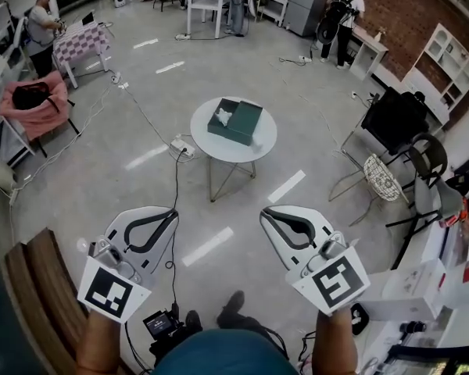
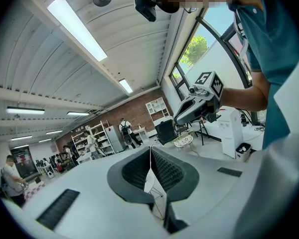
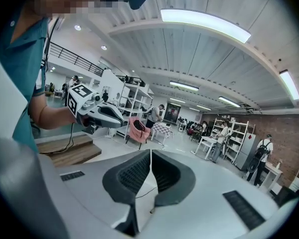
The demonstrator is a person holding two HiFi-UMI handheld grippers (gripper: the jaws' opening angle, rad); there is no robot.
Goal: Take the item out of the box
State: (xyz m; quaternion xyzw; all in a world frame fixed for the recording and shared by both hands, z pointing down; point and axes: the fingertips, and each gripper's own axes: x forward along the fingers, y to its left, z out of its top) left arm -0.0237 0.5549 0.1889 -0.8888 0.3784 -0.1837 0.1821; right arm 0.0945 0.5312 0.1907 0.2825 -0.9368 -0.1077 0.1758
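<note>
I have both grippers out in front of me at about waist height, pointing toward the round white table [image 1: 205, 141], which stands well ahead across open floor. The left gripper [image 1: 170, 212] has its jaws pressed together with nothing between them, and its own view shows the ribbed pads [image 2: 165, 169] meeting along a thin seam. The right gripper [image 1: 266, 213] is closed the same way and is just as empty. I judge they are carried shut only because I am not yet near enough to use them, so the task has not really begun.

The dark green box [image 1: 236, 122] sits on the tabletop, slightly off centre. It looks open, with a flat green part, probably the lid, lying against its right side. Something white [image 1: 223, 116] lies in the left part, and I take that to be the item.

It is too small from here for me to say what it is or how it will grip. Neither gripper view shows the box, as both look out level across the room. My forearms are cut off at the bottom of the head view.
</note>
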